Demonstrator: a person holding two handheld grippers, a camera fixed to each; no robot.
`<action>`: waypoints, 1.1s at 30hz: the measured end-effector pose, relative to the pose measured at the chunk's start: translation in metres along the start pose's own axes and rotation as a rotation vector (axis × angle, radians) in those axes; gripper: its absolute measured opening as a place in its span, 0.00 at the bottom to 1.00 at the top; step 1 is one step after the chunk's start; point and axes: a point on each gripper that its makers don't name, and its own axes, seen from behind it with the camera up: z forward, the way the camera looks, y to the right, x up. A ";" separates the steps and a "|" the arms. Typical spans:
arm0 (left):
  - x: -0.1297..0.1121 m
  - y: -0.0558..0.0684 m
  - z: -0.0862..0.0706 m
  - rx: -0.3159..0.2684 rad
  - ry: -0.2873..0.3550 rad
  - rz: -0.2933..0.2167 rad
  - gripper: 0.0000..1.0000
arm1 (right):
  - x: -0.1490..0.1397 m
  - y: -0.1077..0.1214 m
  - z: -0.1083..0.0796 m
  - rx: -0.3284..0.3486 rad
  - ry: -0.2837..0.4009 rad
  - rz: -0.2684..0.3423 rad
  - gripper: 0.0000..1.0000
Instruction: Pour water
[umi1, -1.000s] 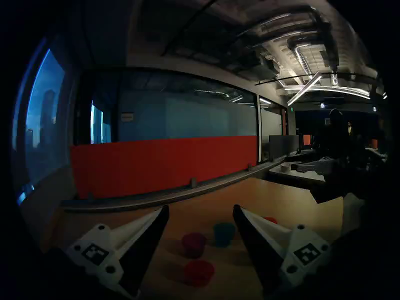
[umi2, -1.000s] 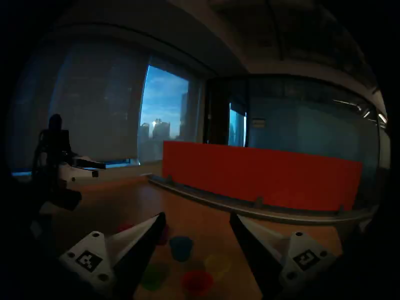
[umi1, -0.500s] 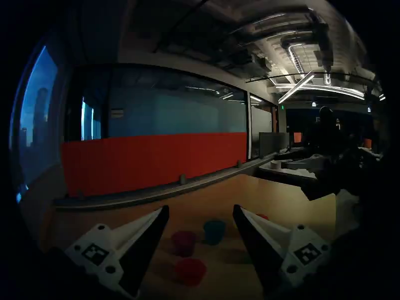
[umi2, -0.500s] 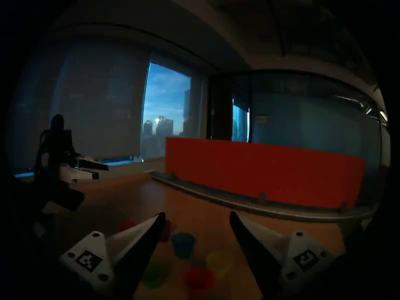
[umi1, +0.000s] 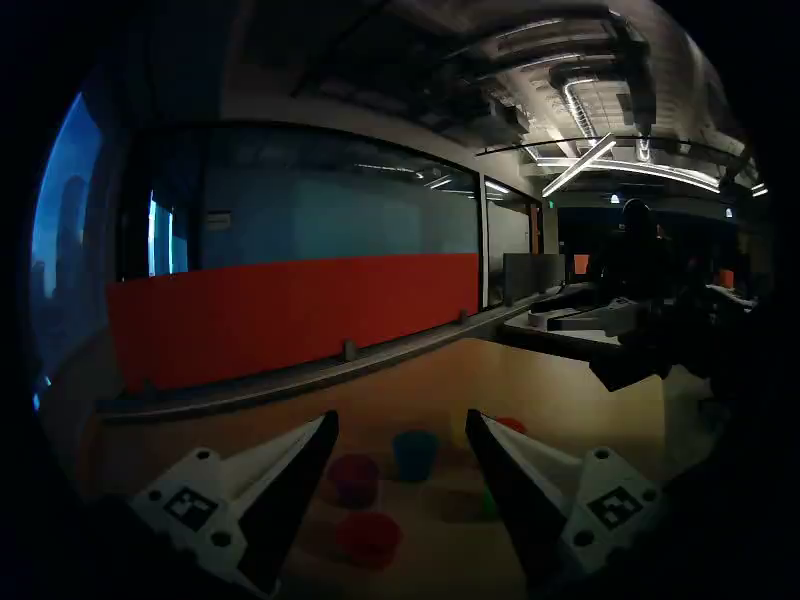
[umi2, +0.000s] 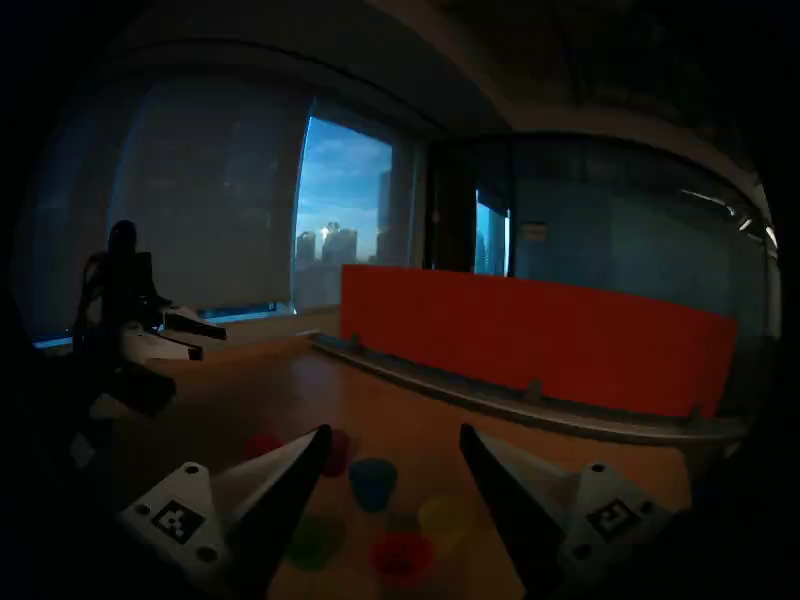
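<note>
Several small coloured cups stand together on the wooden table (umi1: 570, 390). In the left gripper view a blue cup (umi1: 415, 455), a maroon cup (umi1: 354, 478) and a red cup (umi1: 368, 538) sit just beyond my open, empty left gripper (umi1: 400, 415). The right gripper (umi1: 600, 325) hangs over the table at the far right. In the right gripper view the blue cup (umi2: 372, 482), a yellow cup (umi2: 443, 518), a red cup (umi2: 400, 555) and a green cup (umi2: 312, 540) lie below my open, empty right gripper (umi2: 393, 432). The left gripper (umi2: 170, 335) is off to the left.
A red partition (umi1: 290, 310) with a grey rail along its foot closes the table's far side. Behind it are glass walls and a window (umi2: 345, 230) onto a dusk skyline. The room is dim. Bare tabletop (umi2: 250, 390) stretches between the cups and the partition.
The left gripper view has swung, so the cups and partition slid left in it. In the right gripper view the cups sit slightly lower and the partition has shifted right. Both grippers stay open.
</note>
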 end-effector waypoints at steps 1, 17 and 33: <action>-0.001 0.002 0.001 -0.006 -0.003 0.003 0.94 | -0.001 0.000 0.000 0.001 -0.003 -0.001 0.99; -0.016 0.013 0.017 -0.043 -0.034 0.018 0.94 | -0.014 0.005 0.006 0.005 -0.033 -0.007 0.99; -0.027 0.023 0.025 -0.080 -0.066 0.039 0.94 | -0.020 0.008 0.005 0.002 -0.052 -0.026 0.99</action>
